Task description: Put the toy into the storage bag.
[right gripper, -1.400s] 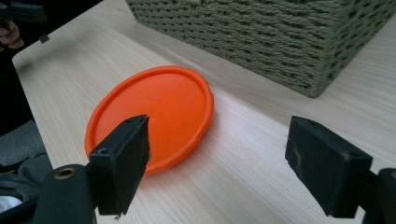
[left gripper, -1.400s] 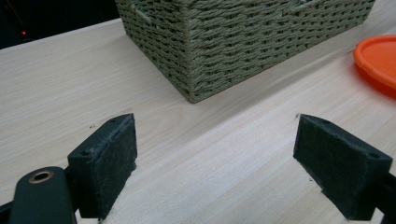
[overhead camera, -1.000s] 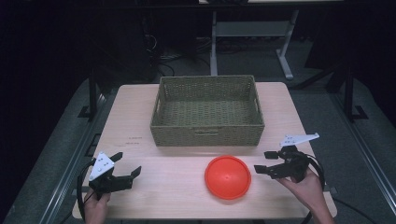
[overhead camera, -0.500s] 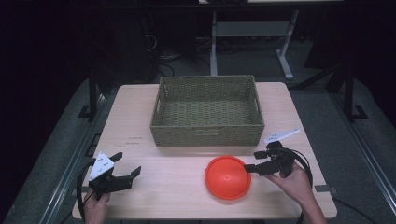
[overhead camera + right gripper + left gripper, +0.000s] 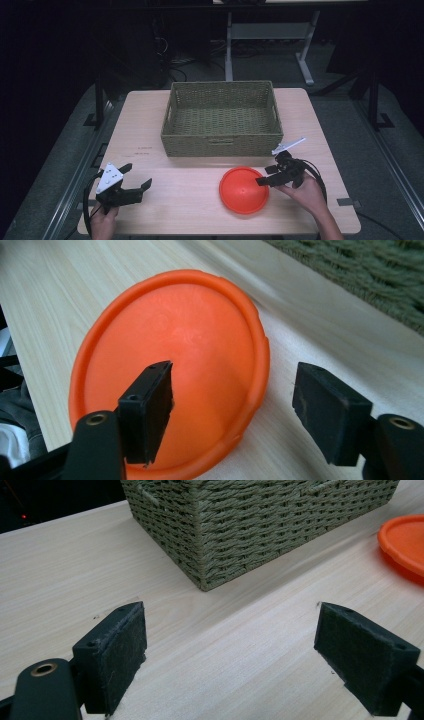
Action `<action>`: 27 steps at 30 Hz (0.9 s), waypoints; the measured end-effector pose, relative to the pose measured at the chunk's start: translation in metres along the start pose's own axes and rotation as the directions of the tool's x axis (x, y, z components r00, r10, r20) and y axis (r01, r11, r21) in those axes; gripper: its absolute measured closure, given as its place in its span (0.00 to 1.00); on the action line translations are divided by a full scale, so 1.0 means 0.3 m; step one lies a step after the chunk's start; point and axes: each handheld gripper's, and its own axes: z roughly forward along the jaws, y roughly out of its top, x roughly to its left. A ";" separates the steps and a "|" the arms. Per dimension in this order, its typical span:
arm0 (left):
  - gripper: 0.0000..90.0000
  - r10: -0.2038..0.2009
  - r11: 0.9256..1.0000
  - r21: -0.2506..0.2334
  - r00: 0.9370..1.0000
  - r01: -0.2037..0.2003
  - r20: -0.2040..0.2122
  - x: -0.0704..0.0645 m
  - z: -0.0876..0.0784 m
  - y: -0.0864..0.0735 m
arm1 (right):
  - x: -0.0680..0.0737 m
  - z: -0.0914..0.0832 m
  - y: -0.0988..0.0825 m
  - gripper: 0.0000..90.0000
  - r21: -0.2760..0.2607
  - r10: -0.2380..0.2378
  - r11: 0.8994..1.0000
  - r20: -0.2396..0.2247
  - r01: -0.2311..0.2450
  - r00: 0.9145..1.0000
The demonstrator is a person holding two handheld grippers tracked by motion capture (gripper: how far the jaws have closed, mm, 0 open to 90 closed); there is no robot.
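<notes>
An orange round bowl (image 5: 243, 190) lies on the wooden table (image 5: 190, 200), in front of a woven basket (image 5: 222, 145). My right gripper (image 5: 266, 175) is at the bowl's right edge and open. In the right gripper view the bowl (image 5: 190, 355) fills the middle, and the right gripper (image 5: 232, 390) has one jaw over the bowl's inside and the other outside the rim, over bare wood. My left gripper (image 5: 136, 175) rests open near the table's front left corner. In the left gripper view, my left gripper (image 5: 230, 625) holds nothing.
The basket's corner (image 5: 205, 540) stands ahead in the left gripper view, with the bowl's rim (image 5: 405, 535) at the far right. The basket looks empty inside. Dark floor and a metal frame (image 5: 270, 35) lie beyond the table.
My right gripper has moved left to the bowl's right edge, and its jaws now stand on either side of the rim. The left gripper has stayed still.
</notes>
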 end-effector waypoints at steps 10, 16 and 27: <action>0.14 0.007 1.000 0.002 1.000 -0.007 0.002 -0.003 0.003 0.001 | -0.016 0.039 -0.003 0.43 0.048 0.012 0.999 -0.026 -0.011 1.000; 0.14 0.007 1.000 0.001 1.000 -0.007 0.002 -0.002 0.004 0.001 | -0.022 0.059 -0.004 0.47 0.084 0.009 0.996 -0.039 -0.005 0.999; 0.14 0.011 1.000 0.002 1.000 -0.011 0.006 -0.005 0.005 0.002 | -0.024 0.076 -0.002 0.52 0.088 0.013 0.996 -0.061 -0.008 0.998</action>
